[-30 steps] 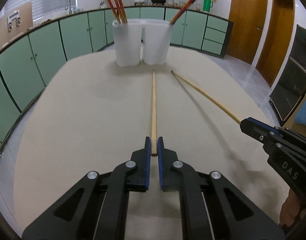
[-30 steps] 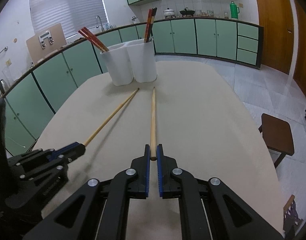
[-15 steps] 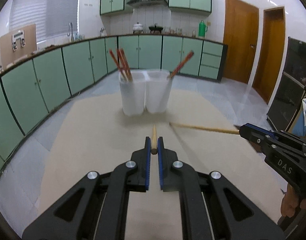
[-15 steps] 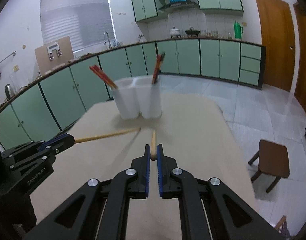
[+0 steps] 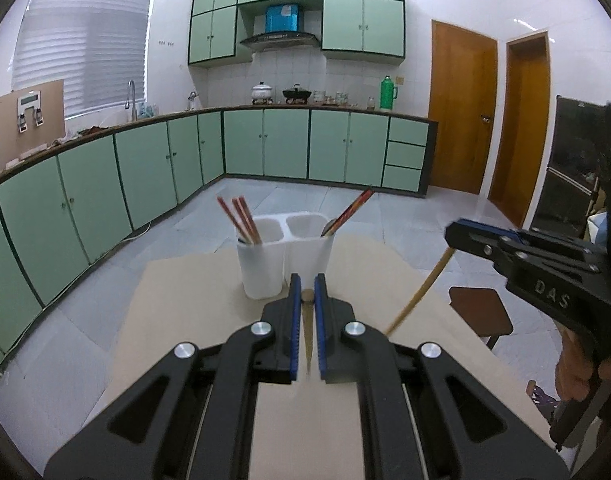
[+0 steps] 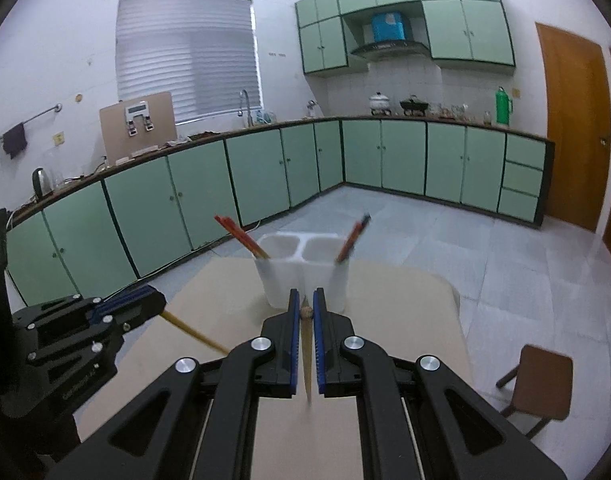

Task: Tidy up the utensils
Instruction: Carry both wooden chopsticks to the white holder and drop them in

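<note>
My left gripper [image 5: 307, 280] is shut on the thick end of a plain wooden chopstick [image 5: 308, 344], which hangs tip-down over the beige table [image 5: 177, 296]. My right gripper [image 6: 305, 294] is shut the same way on a second wooden chopstick [image 6: 306, 360]. Each view also shows the other gripper [image 5: 453, 234] [image 6: 155, 300] at its side, with its chopstick [image 5: 417, 296] [image 6: 193, 332] slanting down. Just beyond stands a white two-cup holder [image 5: 283, 258] [image 6: 301, 276]. Red chopsticks lean in its left cup [image 5: 239, 220] [image 6: 241, 236] and its right cup [image 5: 349, 210] [image 6: 353, 236].
A brown stool [image 5: 479, 308] [image 6: 541, 380] stands on the tiled floor right of the table. Green cabinets [image 5: 153, 168] run along the far walls. A person's hand [image 5: 577, 364] holds the right gripper's handle.
Both grippers have risen off the table, each with its wooden chopstick. The chopsticks lay flat and pointed at the holder; now they hang tip-down. The holder looks lower and nearer.
</note>
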The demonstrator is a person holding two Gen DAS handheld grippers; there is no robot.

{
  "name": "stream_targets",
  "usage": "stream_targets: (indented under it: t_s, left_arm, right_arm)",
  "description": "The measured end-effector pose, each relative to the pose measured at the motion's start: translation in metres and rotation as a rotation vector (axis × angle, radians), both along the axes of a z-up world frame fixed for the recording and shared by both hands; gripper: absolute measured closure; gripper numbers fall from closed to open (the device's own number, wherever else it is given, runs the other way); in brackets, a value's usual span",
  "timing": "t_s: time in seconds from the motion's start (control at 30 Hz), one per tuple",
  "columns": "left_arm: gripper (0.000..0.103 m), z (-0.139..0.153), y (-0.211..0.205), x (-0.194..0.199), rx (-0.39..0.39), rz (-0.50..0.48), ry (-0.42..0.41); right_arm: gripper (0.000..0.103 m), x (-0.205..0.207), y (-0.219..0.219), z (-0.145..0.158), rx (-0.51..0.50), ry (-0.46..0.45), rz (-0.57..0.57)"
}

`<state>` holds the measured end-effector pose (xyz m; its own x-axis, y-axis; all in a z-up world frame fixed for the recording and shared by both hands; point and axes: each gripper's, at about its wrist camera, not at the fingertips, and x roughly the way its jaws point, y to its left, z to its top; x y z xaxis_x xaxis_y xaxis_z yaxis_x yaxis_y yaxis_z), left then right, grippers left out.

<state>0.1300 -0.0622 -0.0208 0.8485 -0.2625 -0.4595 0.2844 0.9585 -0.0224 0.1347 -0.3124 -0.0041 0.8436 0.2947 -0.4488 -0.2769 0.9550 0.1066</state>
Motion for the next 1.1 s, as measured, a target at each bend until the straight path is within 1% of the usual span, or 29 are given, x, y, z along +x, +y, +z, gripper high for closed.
stream_targets:
  t_s: [0.1, 0.33, 0.63, 0.73, 0.9, 1.1]
  left_arm:
    - [0.097, 0.007, 0.002, -0.001, -0.007, -0.016, -0.007]
    - [0.097, 0.028, 0.005, -0.005, -0.01, -0.04, -0.056]
    - [0.097, 0.062, 0.002, 0.005, -0.016, -0.053, -0.15]
    - [0.097, 0.077, -0.002, 0.016, -0.022, -0.055, -0.187]
    - [0.097, 0.103, -0.007, 0.041, -0.042, -0.051, -0.236]
    - [0.097, 0.117, -0.017, 0.086, -0.047, -0.027, -0.258]
  right_arm:
    - [0.097, 0.002, 0.004, 0.015, -0.002, -0.02, 0.022]
    - [0.097, 0.005, 0.007, 0.043, -0.006, -0.067, 0.056]
    - [0.097, 0.016, 0.008, 0.076, -0.011, -0.139, 0.067]
    - [0.097, 0.025, 0.009, 0.087, -0.009, -0.163, 0.062]
    - [0.097, 0.051, 0.004, 0.108, 0.033, -0.199, 0.036]
    - [0.097, 0.092, 0.006, 0.126, 0.041, -0.255, 0.002]
